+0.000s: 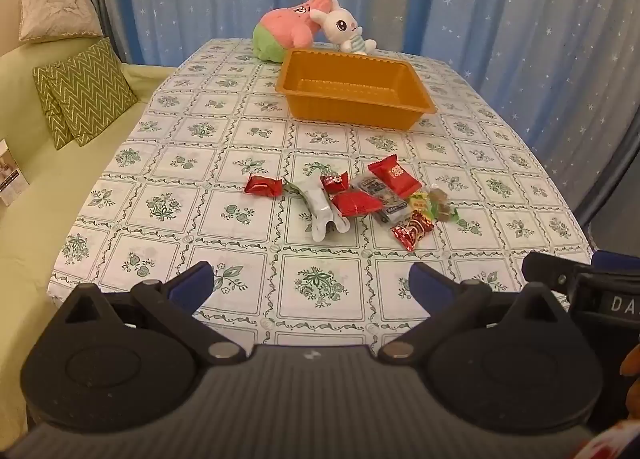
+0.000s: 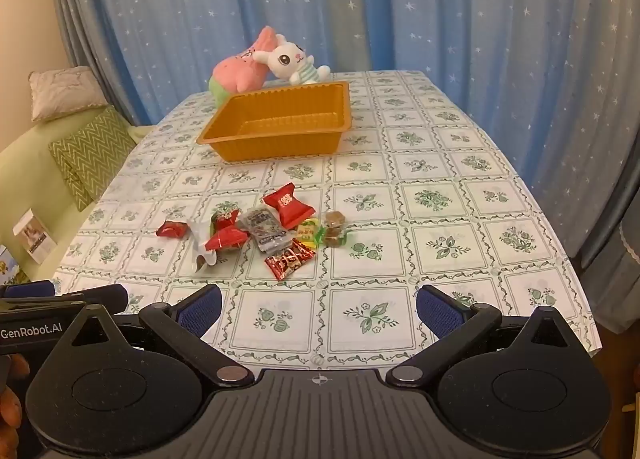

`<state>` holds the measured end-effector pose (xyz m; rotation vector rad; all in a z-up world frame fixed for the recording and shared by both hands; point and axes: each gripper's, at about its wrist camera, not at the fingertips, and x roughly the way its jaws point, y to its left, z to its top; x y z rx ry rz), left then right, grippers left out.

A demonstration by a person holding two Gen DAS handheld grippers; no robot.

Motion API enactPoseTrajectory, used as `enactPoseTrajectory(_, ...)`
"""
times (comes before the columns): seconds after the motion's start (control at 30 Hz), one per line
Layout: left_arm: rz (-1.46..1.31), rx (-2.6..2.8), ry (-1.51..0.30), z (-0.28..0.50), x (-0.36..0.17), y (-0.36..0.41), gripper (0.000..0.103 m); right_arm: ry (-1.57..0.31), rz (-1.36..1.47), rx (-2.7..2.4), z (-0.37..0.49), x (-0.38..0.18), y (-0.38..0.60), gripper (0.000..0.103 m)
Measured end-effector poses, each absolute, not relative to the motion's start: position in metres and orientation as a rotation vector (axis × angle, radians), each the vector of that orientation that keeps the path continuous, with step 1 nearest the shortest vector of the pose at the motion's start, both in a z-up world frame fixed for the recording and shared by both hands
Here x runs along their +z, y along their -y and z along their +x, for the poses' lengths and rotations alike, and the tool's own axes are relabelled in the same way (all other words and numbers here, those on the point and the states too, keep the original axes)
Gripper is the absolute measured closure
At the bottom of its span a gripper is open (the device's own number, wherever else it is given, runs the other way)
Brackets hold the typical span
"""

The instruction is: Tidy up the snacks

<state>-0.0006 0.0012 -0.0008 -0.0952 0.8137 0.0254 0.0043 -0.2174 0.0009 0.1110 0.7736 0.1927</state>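
Observation:
Several wrapped snacks lie in a loose heap (image 1: 352, 199) (image 2: 260, 231) mid-table: a red packet (image 1: 263, 185) off to the left, a white wrapper (image 1: 320, 207), a big red packet (image 1: 394, 175) (image 2: 289, 205), a grey packet (image 2: 264, 229) and a dark red candy (image 1: 412, 229) (image 2: 290, 259). An empty orange tray (image 1: 356, 89) (image 2: 280, 125) sits farther back. My left gripper (image 1: 310, 285) hangs open over the near table edge, nothing between its fingers. My right gripper (image 2: 318, 309) is likewise open and empty, short of the heap.
Two plush toys, one pink (image 1: 294, 29) and one a white rabbit (image 1: 346, 29), sit behind the tray. A green sofa with cushions (image 1: 86, 93) runs along the left of the floral tablecloth (image 1: 180, 187). Blue starry curtains (image 2: 440, 19) hang behind and to the right.

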Motion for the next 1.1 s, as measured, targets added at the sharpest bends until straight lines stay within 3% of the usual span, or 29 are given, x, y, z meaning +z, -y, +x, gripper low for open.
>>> enactPoseTrajectory(1.1, -0.086, 0.021, -0.802, -0.0007, 0.001, 0.0022, 0.0, -0.778, 0.115, 0.195, 0.0041, -0.0015, 0.2168, 0.0)
